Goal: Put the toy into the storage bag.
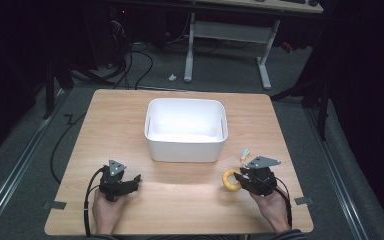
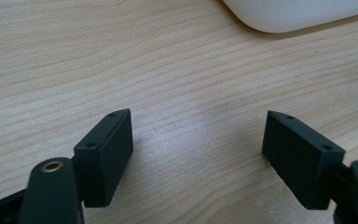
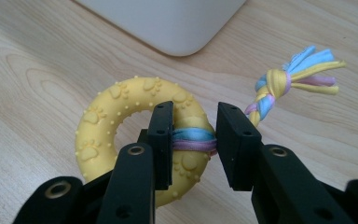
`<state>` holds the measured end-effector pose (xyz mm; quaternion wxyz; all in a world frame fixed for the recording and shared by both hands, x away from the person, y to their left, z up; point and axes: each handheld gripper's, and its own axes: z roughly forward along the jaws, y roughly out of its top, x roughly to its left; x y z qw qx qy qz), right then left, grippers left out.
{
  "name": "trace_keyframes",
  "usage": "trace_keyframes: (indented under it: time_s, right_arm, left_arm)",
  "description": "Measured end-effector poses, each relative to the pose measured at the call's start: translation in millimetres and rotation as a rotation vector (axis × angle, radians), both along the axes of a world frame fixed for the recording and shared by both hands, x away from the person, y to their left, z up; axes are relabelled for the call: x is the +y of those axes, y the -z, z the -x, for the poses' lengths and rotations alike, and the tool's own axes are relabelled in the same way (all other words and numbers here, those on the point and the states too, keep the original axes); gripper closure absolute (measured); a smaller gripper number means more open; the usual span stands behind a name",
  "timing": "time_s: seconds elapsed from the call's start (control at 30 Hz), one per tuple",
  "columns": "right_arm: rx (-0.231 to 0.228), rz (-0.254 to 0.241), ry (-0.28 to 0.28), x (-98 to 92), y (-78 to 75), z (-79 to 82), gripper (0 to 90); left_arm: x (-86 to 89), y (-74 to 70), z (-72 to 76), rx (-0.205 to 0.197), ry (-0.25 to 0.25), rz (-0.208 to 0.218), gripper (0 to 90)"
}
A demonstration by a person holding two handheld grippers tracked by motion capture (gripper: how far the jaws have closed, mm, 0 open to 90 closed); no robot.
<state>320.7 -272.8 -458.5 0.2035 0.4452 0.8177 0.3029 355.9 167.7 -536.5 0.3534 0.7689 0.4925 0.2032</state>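
Observation:
A yellow rubber ring toy with paw prints and a braided pastel rope tail is clamped in my right gripper, whose jaws press on the ring where the rope wraps it. From above, the ring sticks out left of the right gripper near the table's front right, just off the wood. My left gripper rests at the front left, jaws wide apart with nothing between them. A white bin stands mid-table, beyond both grippers.
The wooden table has bare room between the two hands and around the bin. The bin's rounded corner lies ahead of the left gripper. A desk frame and cables stand on the floor behind the table.

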Motion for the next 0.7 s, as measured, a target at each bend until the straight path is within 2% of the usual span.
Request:
trace_keyframes:
  time_s: [0.43,0.57,0.7]
  right_arm:
    - [-0.023,-0.016,0.018,-15.0,-33.4,-5.1,68.4]
    - [-0.038,-0.033,0.020,-19.4,-47.1,-7.7,68.4]
    - [-0.049,-0.025,0.015,-20.4,-59.2,-11.3,68.4]
  left_arm:
    - [0.0,0.0,0.0,0.000,0.000,0.000,24.8]
    - [1.6,-0.1,-0.3,0.002,0.001,0.016,24.7]
    - [0.4,0.0,-0.1,0.001,0.001,0.005,24.7]
